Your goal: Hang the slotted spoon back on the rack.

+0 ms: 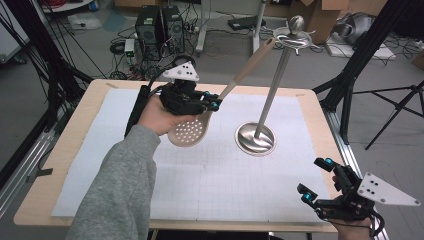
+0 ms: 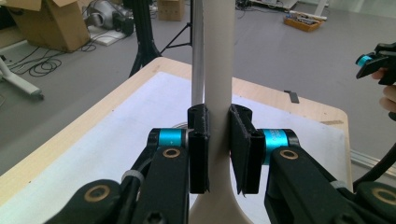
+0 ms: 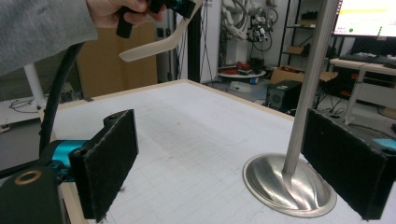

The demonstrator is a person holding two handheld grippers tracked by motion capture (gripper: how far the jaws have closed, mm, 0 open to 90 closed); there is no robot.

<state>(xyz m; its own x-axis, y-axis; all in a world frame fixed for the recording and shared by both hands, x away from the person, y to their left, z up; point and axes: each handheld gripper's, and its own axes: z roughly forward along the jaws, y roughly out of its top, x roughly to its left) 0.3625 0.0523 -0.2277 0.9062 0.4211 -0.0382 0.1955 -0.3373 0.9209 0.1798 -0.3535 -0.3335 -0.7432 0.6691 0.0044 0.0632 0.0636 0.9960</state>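
Table (image 1: pixel 65 150), white mat over it, wide bare stretch between the two grippers. Metal stand (image 1: pixel 256 137) just right of the left gripper (image 1: pixel 212 102), its pole rising clear above. Slotted spoon (image 1: pixel 192 131) lifted off the mat, handle slanting up toward the stand's top. Left gripper's pads clamp that handle. Right gripper (image 1: pixel 315 177) at the table's near right edge, jaws spread wide, nothing between them.

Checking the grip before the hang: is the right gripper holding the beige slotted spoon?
No: the right gripper is open near the table's corner, while the left gripper is clamped on the beige slotted spoon.
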